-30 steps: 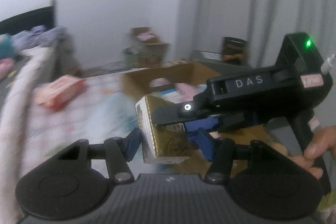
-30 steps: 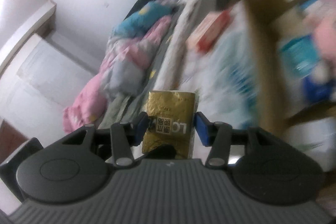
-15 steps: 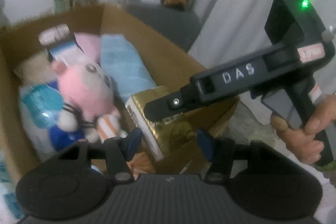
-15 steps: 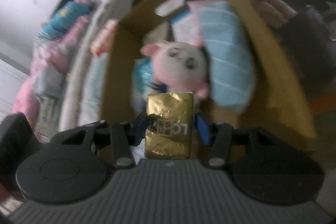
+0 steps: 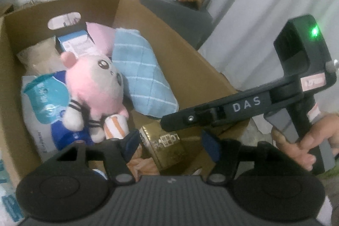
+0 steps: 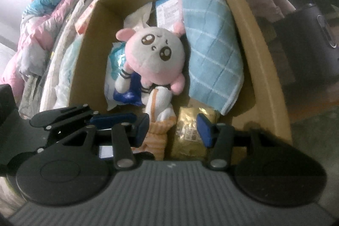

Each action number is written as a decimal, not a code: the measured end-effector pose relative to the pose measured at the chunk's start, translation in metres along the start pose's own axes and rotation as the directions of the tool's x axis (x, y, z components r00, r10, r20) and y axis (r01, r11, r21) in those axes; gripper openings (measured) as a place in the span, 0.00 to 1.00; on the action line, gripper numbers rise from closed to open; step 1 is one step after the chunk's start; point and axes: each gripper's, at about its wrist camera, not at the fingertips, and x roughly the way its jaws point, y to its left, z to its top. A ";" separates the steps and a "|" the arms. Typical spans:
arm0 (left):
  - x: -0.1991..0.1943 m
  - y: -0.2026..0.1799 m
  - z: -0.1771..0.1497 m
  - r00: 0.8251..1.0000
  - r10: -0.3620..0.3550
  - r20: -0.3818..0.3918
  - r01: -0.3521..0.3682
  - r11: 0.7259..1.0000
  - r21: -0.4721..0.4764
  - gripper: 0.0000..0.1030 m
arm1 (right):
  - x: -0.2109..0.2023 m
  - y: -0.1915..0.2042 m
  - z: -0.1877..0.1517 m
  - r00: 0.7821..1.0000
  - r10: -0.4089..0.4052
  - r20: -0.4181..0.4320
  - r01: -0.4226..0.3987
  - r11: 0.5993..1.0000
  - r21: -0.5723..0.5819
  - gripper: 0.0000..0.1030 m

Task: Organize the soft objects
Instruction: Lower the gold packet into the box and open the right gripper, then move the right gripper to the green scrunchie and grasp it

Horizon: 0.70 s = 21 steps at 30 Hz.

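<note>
Since a second ago both grippers have swung from the bed side to above the open cardboard box [image 5: 186, 60], and the gold packet [image 6: 191, 132], then pinched between both pairs of fingers, now lies on the box floor at the near edge, close to the near right corner. The left gripper [image 5: 170, 142] has just been opening: its blue fingers [image 5: 131, 141] stand released, the packet between them with a clear gap on the right side, though whether the left pad brushes it cannot be told. The right gripper [image 6: 172, 127] has let go too; its fingers [image 6: 203, 127] are spread apart, the right one in front of the packet's right edge, nothing clenched between them. In the left wrist view the right gripper's black body reaches across above the packet, held by a hand [image 5: 307, 141] at the right.

A pink plush doll [image 6: 154, 56] lies face up mid-box, its legs toward the near edge beside the packet. A blue checked towel [image 6: 211, 52] leans along the right wall, and a teal and white bag [image 5: 46, 99] sits toward the left wall.
</note>
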 end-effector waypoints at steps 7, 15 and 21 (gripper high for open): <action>-0.050 0.003 -0.018 0.995 0.035 0.089 -0.036 0.999 0.007 0.77 | -0.027 0.031 -0.010 0.995 -0.002 0.103 0.008 0.998 -0.059 0.62; -0.140 0.043 -0.066 0.953 0.201 0.227 -0.190 0.979 -0.071 0.83 | -0.033 0.115 -0.019 0.985 0.019 0.171 0.023 0.971 -0.239 0.80; -0.207 0.095 -0.109 0.844 0.446 0.298 -0.404 0.894 -0.192 0.85 | -0.011 0.203 -0.017 0.976 0.028 0.214 0.070 0.897 -0.435 0.82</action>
